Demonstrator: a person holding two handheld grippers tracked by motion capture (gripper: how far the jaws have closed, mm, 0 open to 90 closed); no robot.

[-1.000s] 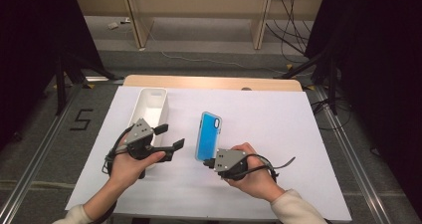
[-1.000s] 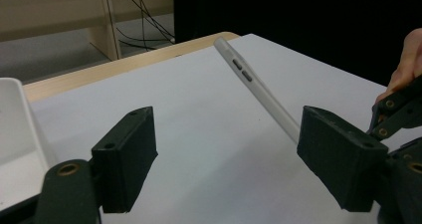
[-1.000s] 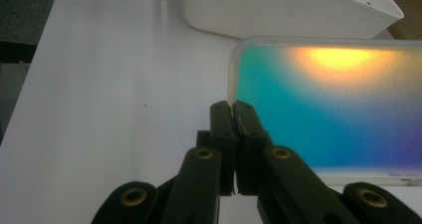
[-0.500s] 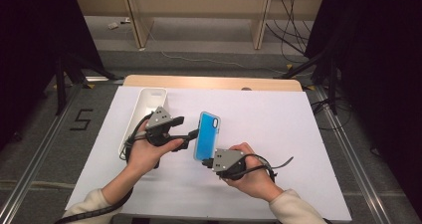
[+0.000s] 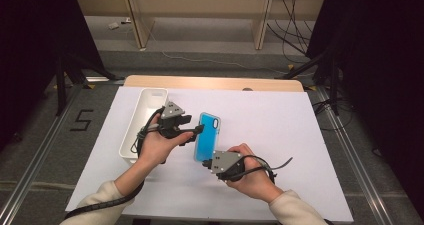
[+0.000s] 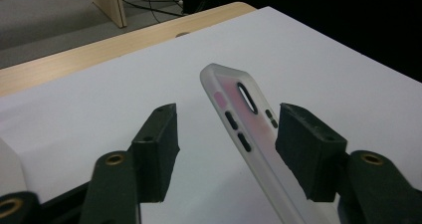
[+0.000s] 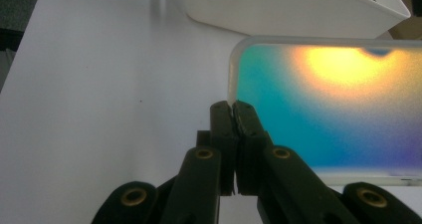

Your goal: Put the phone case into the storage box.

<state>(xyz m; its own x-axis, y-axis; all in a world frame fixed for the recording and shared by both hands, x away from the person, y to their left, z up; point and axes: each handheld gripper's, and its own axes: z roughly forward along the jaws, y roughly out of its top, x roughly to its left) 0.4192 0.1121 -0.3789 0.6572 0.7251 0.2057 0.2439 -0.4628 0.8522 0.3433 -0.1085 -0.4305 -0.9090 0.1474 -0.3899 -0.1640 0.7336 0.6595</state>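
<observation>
Passing a phone case from one gripper toward the other

Holding the phone case (image 5: 207, 137) by its near end, the right gripper (image 5: 209, 162) has its fingers (image 7: 233, 129) pinched tight on the case's rim, so the case stands lifted off the white surface (image 5: 280, 135) and tilted, its far end free. That grip at one end seems chosen to leave the long sides open for a second hold.

From the person's left, the left gripper (image 5: 198, 130) has come in level with the case's upper part. Its fingers (image 6: 308, 154) have just been closing and now straddle the case edge, which runs between them in the left gripper view, though a gap shows on the left-hand side, so they are apart and not yet pressing. The right-hand finger sits very close to the case's back (whether it touches I cannot tell).

A white bin (image 5: 142, 122) lies on the surface just behind the left hand (image 5: 160, 145), well placed as a likely drop spot. My judgement: the next move is to finish closing on the case's side before the right gripper lets go.
</observation>
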